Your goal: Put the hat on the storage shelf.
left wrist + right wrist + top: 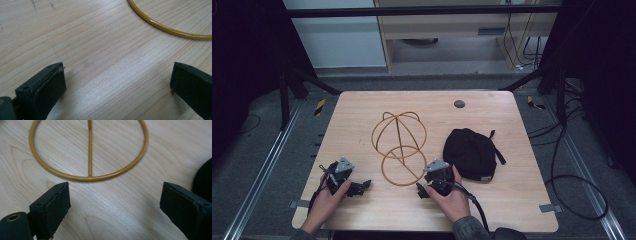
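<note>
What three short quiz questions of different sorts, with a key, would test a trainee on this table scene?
1. True or false: the black cap hangs on the gold wire stand.
2. Which gripper is nearer the cap: A left, B right?
3. Fill in: both grippers' jaws stand ____.

Key:
1. False; the cap lies on the table beside the stand.
2. B; the right gripper is next to it, the left gripper is across the stand's base ring.
3. Open, nothing between them.

Tongs wide apart over table; gold wire ring ahead.
</note>
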### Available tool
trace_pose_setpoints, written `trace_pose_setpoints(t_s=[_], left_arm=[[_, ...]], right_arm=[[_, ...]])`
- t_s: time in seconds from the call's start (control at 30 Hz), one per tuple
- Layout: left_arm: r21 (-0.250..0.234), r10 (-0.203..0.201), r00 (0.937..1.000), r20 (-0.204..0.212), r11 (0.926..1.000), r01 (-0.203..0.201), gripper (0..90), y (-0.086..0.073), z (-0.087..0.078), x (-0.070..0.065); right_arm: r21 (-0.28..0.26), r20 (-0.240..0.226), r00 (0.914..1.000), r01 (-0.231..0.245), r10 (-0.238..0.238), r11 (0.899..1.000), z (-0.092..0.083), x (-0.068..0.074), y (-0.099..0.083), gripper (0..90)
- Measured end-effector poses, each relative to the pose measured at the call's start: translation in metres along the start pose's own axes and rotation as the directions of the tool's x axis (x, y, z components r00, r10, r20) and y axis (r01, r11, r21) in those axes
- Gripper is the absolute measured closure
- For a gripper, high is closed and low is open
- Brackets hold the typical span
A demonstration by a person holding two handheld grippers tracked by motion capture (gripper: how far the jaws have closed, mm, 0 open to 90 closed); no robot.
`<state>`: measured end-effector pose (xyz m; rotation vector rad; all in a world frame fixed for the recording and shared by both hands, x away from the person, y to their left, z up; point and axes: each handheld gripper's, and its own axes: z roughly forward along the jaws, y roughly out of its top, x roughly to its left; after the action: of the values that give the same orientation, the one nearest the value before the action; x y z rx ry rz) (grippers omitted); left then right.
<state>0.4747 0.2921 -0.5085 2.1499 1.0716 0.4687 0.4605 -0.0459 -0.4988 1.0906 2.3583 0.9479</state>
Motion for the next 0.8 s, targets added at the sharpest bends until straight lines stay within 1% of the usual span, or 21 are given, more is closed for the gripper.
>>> trace_pose_setpoints(t_s=[0.1,0.13,0.17,0.2,0.27,0.3,0.33,0.43,0.47,0.53,0.57,0.6,0.73,0.8], left_arm=[[0.001,0.001,1.0,0.001,1.0,-0.001,0.0,0.0,0.0,0.0],[0.001,0.001,1.0,0.001,1.0,-0.001,0.0,0.0,0.0,0.0],[0.0,0.0,1.0,0.0,1.0,0.0,0.0,0.0,0.0,0.0],[0.0,-0.001,1.0,-0.001,1.0,0.001,0.0,0.0,0.0,0.0],[0.001,-0.001,1.0,-0.001,1.0,0.001,0.0,0.0,0.0,0.0],[0.001,-0.001,1.0,-0.001,1.0,0.001,0.0,0.0,0.0,0.0],[0.0,-0.003,1.0,-0.003,1.0,0.003,0.0,0.0,0.0,0.0],[0.001,-0.001,0.9999,-0.011,1.0,0.001,0.0,-0.001,-0.002,-0.001],[0.002,0.0,1.0,-0.01,1.0,0.0,0.0,-0.002,-0.002,-0.001],[0.0,-0.003,1.0,-0.007,1.0,0.003,0.0,-0.002,-0.003,-0.001],[0.0,-0.003,1.0,-0.007,1.0,0.003,0.0,-0.002,-0.003,-0.001],[0.001,0.001,1.0,0.0,1.0,-0.001,0.0,-0.003,-0.003,-0.001],[0.005,0.003,1.0,0.002,1.0,-0.003,0.0,-0.002,-0.003,0.0],[0.006,0.005,1.0,0.003,1.0,-0.005,0.0,-0.002,-0.002,0.0]], right_arm=[[0.003,-0.005,1.0,0.008,-0.008,1.0,-0.011,-0.003,0.006,10.1],[0.003,-0.005,1.0,0.008,-0.008,1.0,-0.011,-0.003,0.006,10.1],[0.008,0.002,0.9998,0.018,-0.018,1.0,-0.016,-0.005,0.009,10.2],[0.016,0.02,0.9989,0.042,-0.043,0.999,-0.026,-0.009,0.014,10.5],[0.029,0.042,0.997,0.064,-0.065,0.998,-0.034,-0.013,0.019,10.6],[0.029,0.042,0.997,0.064,-0.065,0.998,-0.034,-0.013,0.019,10.6],[0.044,0.063,0.9945,0.082,-0.084,0.996,-0.044,-0.019,0.024,11.9],[0.059,0.082,0.9935,0.074,-0.079,0.995,-0.057,-0.03,0.03,13.9],[0.063,0.09,0.9935,0.064,-0.07,0.996,-0.062,-0.034,0.033,15.6],[0.068,0.102,0.9929,0.055,-0.062,0.996,-0.067,-0.041,0.036,17.9],[0.068,0.102,0.9929,0.055,-0.062,0.996,-0.067,-0.041,0.036,17.9],[0.103,0.113,0.9916,0.052,-0.064,0.993,-0.071,-0.047,0.04,19.1],[0.137,0.091,0.9952,0.023,-0.036,0.99,-0.078,-0.06,0.048,19.8],[0.164,0.099,0.9936,0.037,-0.054,0.986,-0.083,-0.067,0.052,20.4]])
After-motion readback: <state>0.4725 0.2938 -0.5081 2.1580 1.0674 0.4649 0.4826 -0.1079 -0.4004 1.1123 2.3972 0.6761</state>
